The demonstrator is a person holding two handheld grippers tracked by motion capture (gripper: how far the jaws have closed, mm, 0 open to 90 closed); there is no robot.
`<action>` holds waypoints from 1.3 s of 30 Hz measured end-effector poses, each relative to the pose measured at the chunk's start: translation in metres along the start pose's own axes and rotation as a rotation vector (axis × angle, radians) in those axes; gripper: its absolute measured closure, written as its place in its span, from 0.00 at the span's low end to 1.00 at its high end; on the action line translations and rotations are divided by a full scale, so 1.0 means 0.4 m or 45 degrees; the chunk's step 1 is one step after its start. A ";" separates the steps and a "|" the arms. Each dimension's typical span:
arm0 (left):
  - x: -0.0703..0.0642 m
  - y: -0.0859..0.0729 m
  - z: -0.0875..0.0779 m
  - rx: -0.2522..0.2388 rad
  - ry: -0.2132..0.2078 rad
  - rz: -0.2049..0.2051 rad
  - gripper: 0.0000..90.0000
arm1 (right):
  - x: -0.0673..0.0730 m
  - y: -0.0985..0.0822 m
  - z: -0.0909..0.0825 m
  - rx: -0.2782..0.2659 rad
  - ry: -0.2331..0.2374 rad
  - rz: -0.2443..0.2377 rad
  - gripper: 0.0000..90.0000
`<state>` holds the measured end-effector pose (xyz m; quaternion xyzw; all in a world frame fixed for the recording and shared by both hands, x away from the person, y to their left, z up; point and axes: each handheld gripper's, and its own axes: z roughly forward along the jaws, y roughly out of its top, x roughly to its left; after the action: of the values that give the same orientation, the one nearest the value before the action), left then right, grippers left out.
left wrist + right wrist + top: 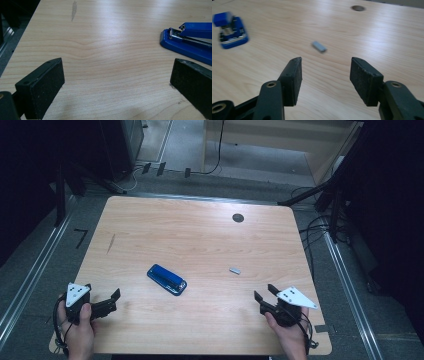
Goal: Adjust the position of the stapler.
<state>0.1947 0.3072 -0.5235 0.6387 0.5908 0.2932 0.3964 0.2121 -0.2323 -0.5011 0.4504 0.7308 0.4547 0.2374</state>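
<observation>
With both sets of fingers spread and empty, the staple strip (235, 270) lying right of the blue stapler (167, 279) mid-table should be approached squarely by the right gripper (264, 296) while the left gripper (111, 299) steadies the stapler.

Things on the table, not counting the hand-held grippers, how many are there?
2: a blue stapler left of the table's middle, nearer the left hand-held gripper, and a small grey staple strip to its right, ahead of the right hand-held gripper.
</observation>
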 end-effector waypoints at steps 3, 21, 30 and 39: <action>0.002 0.001 0.001 0.006 -0.005 -0.012 0.00 | 0.049 0.029 0.027 0.027 0.075 -0.062 0.50; -0.005 0.001 0.004 0.012 -0.004 0.018 0.00 | 0.205 0.135 0.185 0.110 0.254 -0.162 0.54; -0.006 0.002 0.006 0.020 0.008 0.027 0.00 | 0.249 0.160 0.235 0.143 0.296 -0.206 0.54; -0.007 0.003 0.007 0.026 0.011 0.030 0.00 | 0.294 0.166 0.280 0.180 0.383 -0.225 0.52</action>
<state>0.1974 0.3040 -0.5236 0.6484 0.5877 0.2946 0.3839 0.2695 -0.0670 -0.4883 0.3269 0.8249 0.4419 0.1321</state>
